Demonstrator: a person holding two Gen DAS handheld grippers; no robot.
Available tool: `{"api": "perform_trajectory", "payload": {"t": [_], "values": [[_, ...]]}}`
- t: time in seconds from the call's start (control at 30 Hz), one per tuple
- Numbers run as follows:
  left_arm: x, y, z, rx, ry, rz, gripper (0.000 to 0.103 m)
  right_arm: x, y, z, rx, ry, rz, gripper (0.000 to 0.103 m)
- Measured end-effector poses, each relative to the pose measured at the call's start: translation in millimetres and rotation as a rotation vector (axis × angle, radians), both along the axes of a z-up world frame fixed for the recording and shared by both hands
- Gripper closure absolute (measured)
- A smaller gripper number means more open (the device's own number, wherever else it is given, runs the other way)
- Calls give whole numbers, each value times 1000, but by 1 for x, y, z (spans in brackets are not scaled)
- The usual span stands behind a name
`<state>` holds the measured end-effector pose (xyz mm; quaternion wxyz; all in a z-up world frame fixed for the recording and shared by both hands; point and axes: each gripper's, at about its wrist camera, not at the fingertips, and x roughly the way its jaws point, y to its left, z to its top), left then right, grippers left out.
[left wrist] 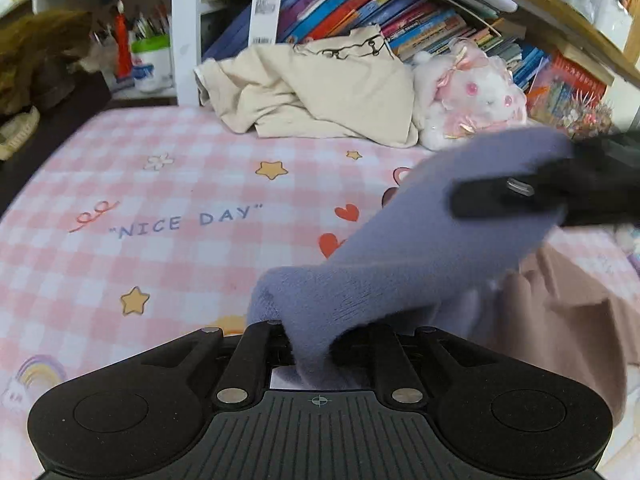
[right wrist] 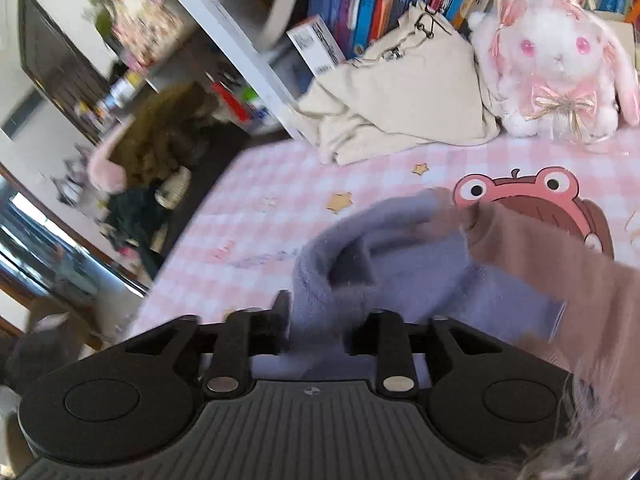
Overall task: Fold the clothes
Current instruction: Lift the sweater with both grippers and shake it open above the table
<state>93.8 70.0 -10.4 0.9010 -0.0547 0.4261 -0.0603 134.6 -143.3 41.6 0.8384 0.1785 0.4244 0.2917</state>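
From my left wrist view, my left gripper had its jaws clamped on one end of a fuzzy lavender garment, which rose off the pink checked sheet and stretched up and to the right. At the far end my right gripper showed as a dark, blurred shape lying against the cloth. A brownish-pink garment hung beside the lavender one at the right. Farther back, a cream garment lay crumpled against the row of books, with a white and pink plush rabbit just beside it. From my right wrist view, the lavender garment bunched up between the jaws of my right gripper; they stood somewhat apart with the cloth running down between them, and I could not tell whether the pads pressed on it. The brownish-pink garment draped across the right, partly over a frog-faced print on the sheet. The cream garment and the plush rabbit sat at the bookshelf end.
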Motion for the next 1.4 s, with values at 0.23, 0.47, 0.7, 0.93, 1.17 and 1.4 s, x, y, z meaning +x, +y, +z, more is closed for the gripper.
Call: {"api": "perform_trajectory", "payload": {"t": [0.23, 0.47, 0.7, 0.93, 1.17, 1.4], "values": [[14, 45, -14, -102, 70, 5, 88, -50, -79, 2, -187, -80, -221, 59], [8, 65, -2, -117, 105, -6, 85, -64, -121, -42, -133, 86, -212, 53], [22, 81, -20, -247, 139, 143, 87, -44, -86, -62, -141, 148, -133, 97], [43, 58, -25, -380, 150, 141, 89, -28, -116, 19, -126, -167, -296, 97], [62, 44, -36, -446, 202, 69, 87, -84, -107, 59, 176, -72, 239, 97], [59, 67, -33, -446, 214, 75, 82, -136, -67, -52, -345, 277, 458, 97]]}}
